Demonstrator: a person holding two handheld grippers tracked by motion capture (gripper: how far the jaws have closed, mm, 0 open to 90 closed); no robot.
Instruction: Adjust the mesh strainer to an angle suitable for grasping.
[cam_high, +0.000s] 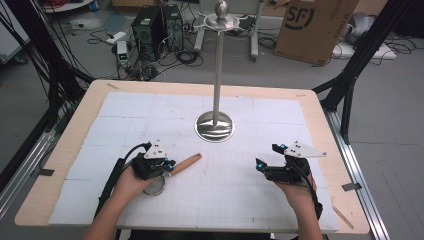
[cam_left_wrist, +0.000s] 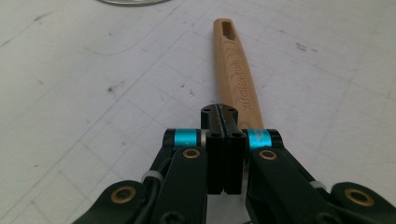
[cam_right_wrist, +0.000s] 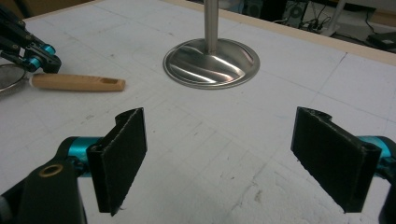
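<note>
High view: strainer handle (cam_high: 185, 162) points up-right — left jaws clenched, right jaws released.

Black grippers (cam_high: 172, 165); cyan bands, brass screws; grey three-cornered plates; black cables; flat black fingers (cam_right_wrist: 119, 158).

A steel stand (cam_high: 215, 126) is seen upright at mid table (cam_high: 320, 107), on white gridded sheet (cam_high: 125, 115). Cardboard box (cam_high: 312, 27) and computer tower (cam_high: 147, 25) are noted on floor beyond.
</note>
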